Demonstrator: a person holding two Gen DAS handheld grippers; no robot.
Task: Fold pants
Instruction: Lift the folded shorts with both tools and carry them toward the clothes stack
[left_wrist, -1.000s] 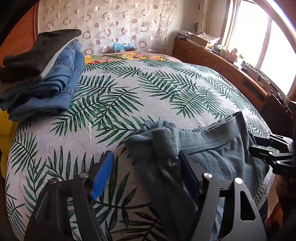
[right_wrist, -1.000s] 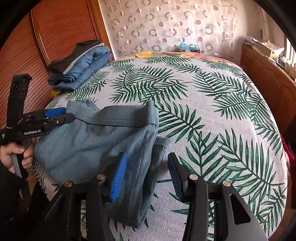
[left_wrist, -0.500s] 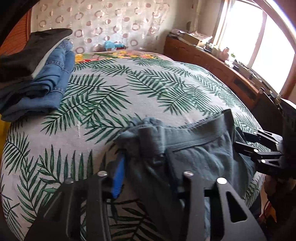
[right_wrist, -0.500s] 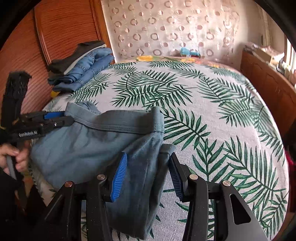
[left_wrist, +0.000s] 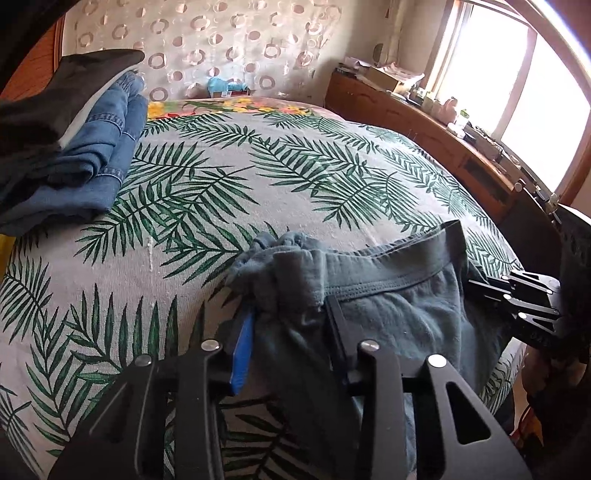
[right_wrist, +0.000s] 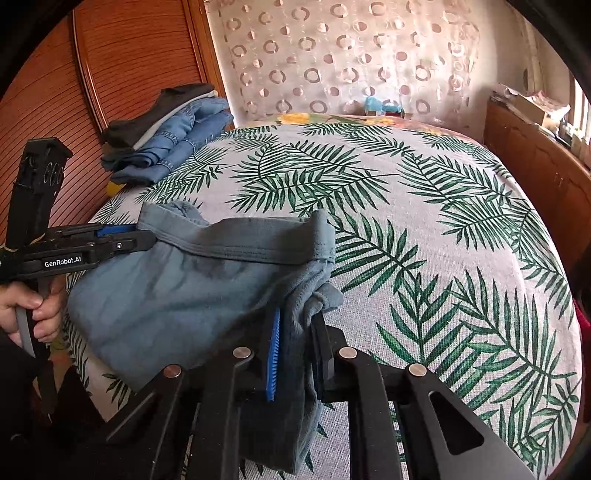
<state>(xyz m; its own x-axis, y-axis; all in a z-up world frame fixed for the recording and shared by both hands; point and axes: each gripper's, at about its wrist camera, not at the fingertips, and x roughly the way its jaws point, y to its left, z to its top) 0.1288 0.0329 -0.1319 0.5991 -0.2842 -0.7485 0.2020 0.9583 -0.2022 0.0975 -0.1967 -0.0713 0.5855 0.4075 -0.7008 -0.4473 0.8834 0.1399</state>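
Grey-blue pants (left_wrist: 399, 314) lie at the near edge of the bed, waistband (right_wrist: 251, 251) stretched between my two grippers. My left gripper (left_wrist: 290, 317) is shut on the bunched left corner of the waistband; it also shows from the side in the right wrist view (right_wrist: 144, 236). My right gripper (right_wrist: 297, 332) is shut on the bunched right corner of the pants (right_wrist: 177, 295), and appears at the right edge of the left wrist view (left_wrist: 476, 286). The rest of the pants hangs below both grippers.
The bed has a palm-leaf cover (left_wrist: 295, 177). A stack of folded jeans and dark clothes (left_wrist: 66, 147) sits at its far left (right_wrist: 173, 133). A wooden cabinet (left_wrist: 443, 147) runs along the right side under a window; a wooden panel wall (right_wrist: 74, 92) stands left.
Both grippers went from open to shut on the corners of the waistband. The pants' top edge is now pulled taut between them.
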